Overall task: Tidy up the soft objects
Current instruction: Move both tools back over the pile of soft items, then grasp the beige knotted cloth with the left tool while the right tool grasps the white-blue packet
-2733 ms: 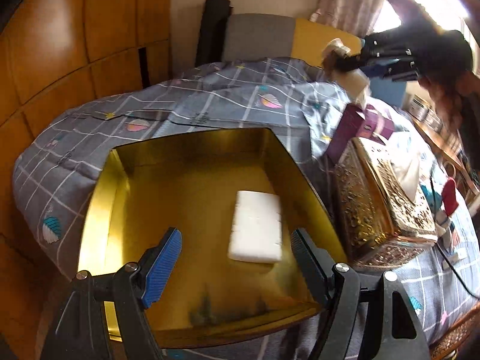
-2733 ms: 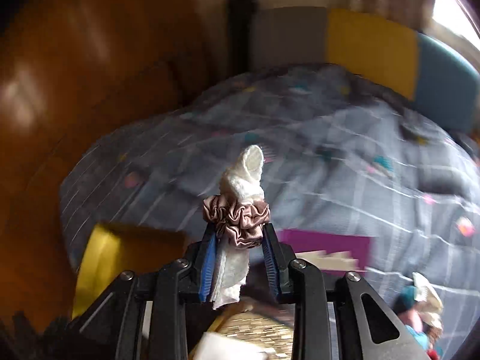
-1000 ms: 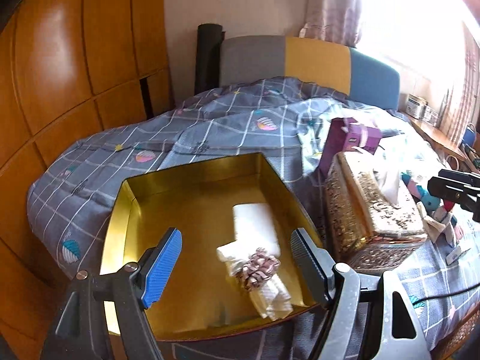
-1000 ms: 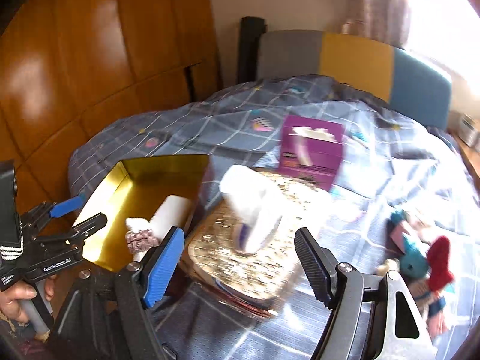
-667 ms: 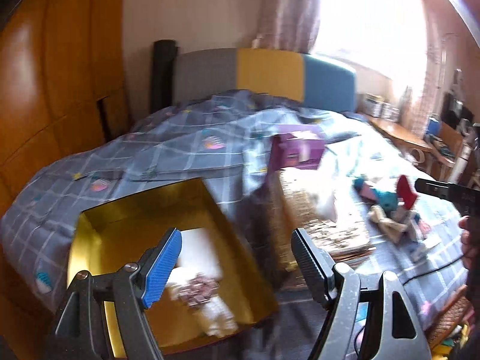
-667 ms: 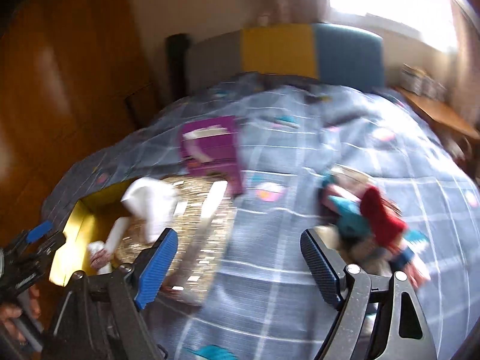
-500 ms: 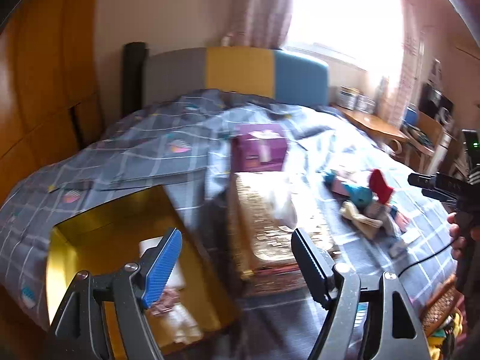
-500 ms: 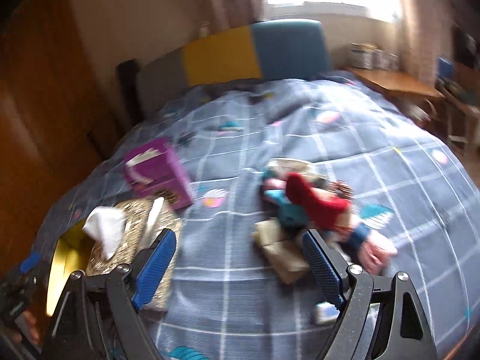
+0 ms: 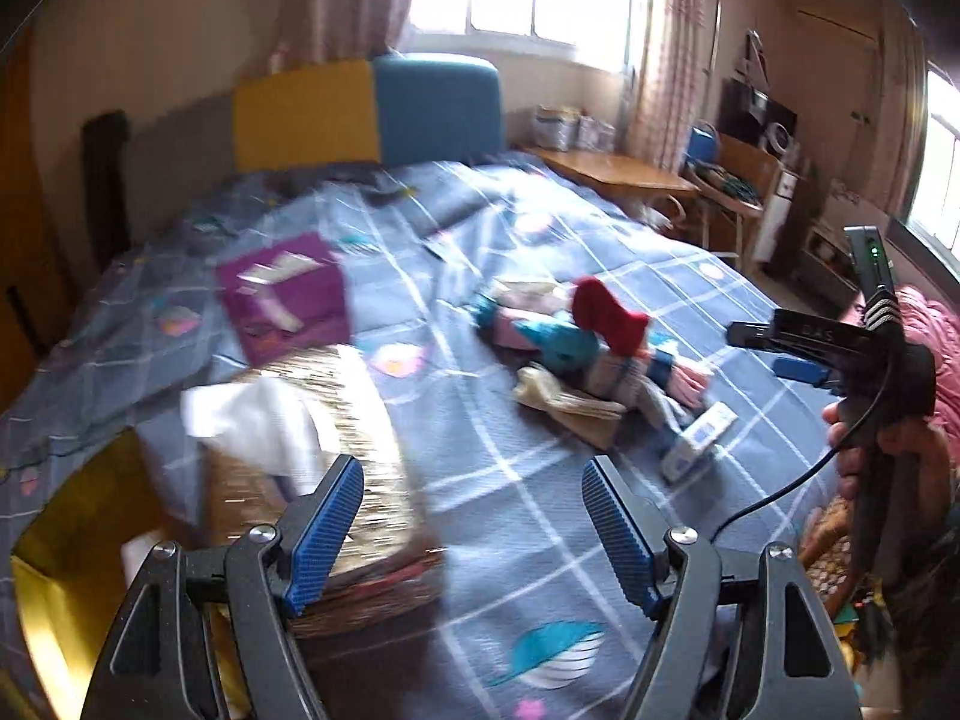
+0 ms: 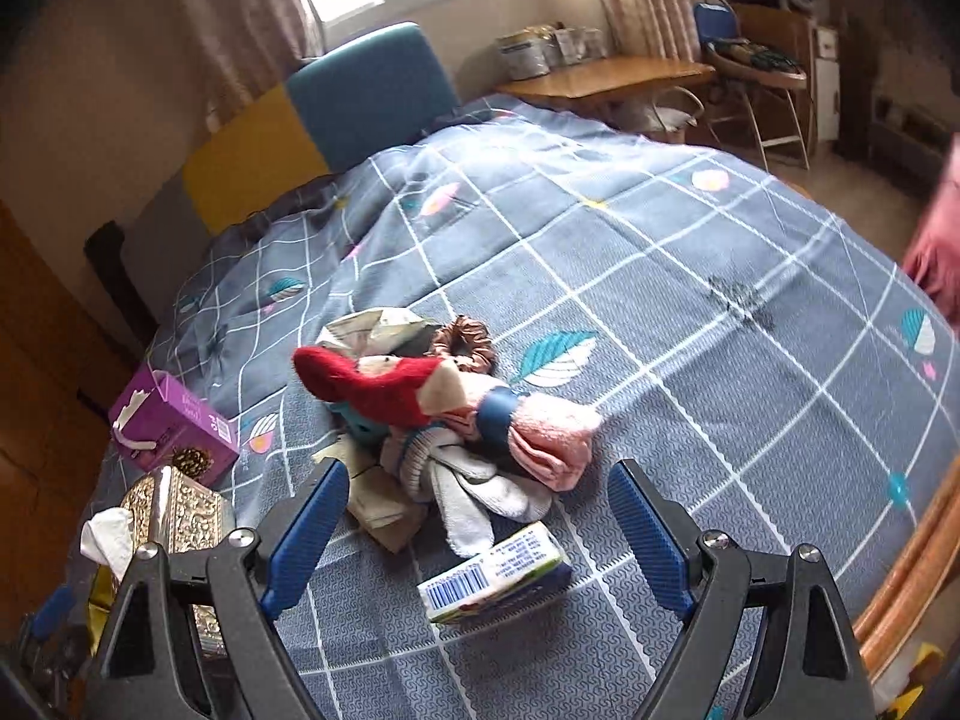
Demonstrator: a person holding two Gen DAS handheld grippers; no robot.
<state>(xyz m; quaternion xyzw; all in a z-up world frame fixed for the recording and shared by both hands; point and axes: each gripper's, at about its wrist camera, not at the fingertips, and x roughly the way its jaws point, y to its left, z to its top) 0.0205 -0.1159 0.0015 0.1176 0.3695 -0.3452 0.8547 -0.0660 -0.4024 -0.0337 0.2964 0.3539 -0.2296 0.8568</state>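
In front of me a heap of soft things [image 10: 444,420] lies on the bed's grey checked quilt [image 10: 690,276]. On top, a red sock [image 10: 372,387] lies on its side. Beside it is a rolled pink cloth [image 10: 552,435] with a blue band round it. A grey-white sock [image 10: 474,489] sprawls toward me, a teal piece [image 9: 558,342] peeks out underneath, and a beige sock [image 9: 564,405] lies flat at the heap's edge. A brown scrunchie [image 10: 462,345] rests just behind the heap.
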